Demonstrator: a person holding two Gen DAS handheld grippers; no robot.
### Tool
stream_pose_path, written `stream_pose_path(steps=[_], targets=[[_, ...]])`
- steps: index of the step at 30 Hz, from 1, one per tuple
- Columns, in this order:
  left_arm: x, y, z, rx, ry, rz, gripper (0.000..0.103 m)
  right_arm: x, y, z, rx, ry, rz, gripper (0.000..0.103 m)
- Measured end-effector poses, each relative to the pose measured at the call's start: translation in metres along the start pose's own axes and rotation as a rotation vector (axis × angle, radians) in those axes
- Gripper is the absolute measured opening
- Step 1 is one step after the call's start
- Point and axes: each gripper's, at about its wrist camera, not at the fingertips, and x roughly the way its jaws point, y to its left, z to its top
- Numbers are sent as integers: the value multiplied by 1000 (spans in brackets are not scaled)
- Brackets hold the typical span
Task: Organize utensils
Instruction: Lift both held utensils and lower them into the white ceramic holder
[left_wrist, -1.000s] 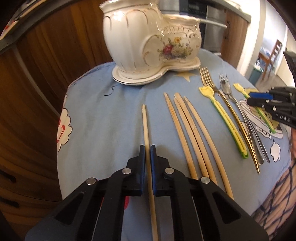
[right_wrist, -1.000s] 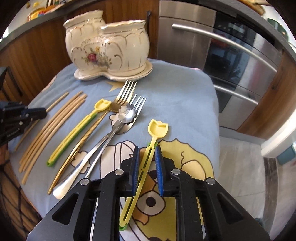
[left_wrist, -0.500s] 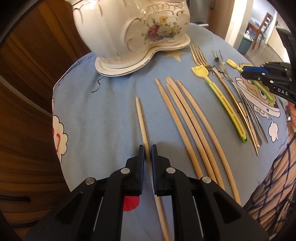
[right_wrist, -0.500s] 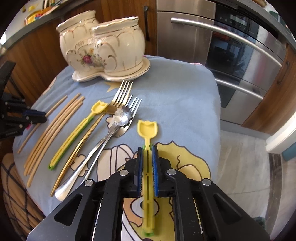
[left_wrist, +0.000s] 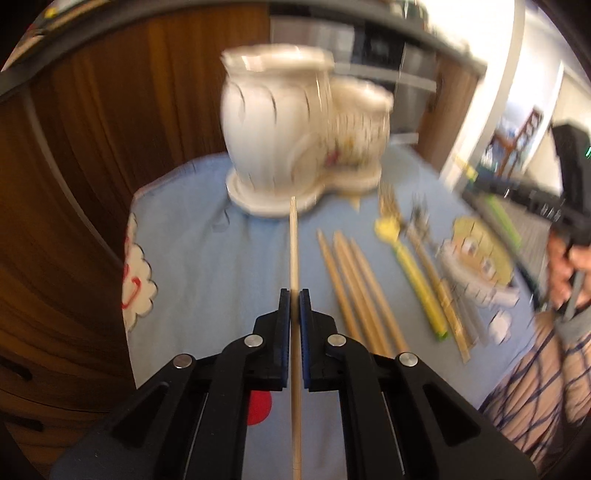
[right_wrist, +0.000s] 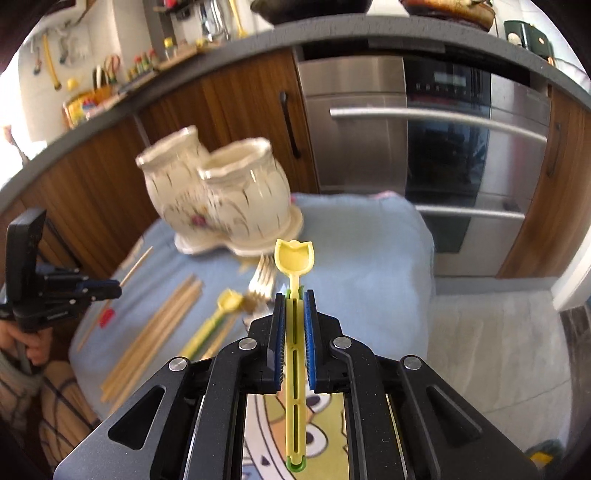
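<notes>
Left tongs (left_wrist: 294, 295) clenched on a single wooden chopstick (left_wrist: 294, 243), gripped partway along, tip aimed at the white ceramic holder (left_wrist: 295, 140) at the back of the blue cloth (left_wrist: 207, 258). The stick looks light, stiff and smooth; so thin it could pivot or slip between the pads, so a hold nearer mid-length is likely steadier. Just right of it, three more chopsticks (left_wrist: 354, 291) lie together on the cloth, then a yellow-green plastic utensil (left_wrist: 417, 277) and metal forks (left_wrist: 391, 206), blurred.

Right tongs (right_wrist: 294, 306): the jaws have just been closing and now pinch the handle of a yellow plastic scoop (right_wrist: 294, 258), head forward and clear of the cloth. Light, slightly flexible; slotted handle gives the pads some bite. The ceramic holder is the fragile item: drop things in gently.

Left view only: the single chopstick's grip up close, cloud print at the cloth's left edge, the right tongs side-on at the far right edge. Right view only: the holder's two open mouths, the left tongs side-on with the hand (right_wrist: 26, 343) holding them, steel oven (right_wrist: 424, 147) behind the tabletop.
</notes>
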Motion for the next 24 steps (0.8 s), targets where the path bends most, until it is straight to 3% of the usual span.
stream_pose_path(steps=[8,12,24], targets=[[-37,0,26,-95,-302,-6,5,-5,-1,22,80,-154,134,11],[-49,2,44,-127,-462,1,5,1,7,41,71,-208,158,11],[-48,-2,126,-123,-685,4,5,43,27,110,37,-321,203,11]])
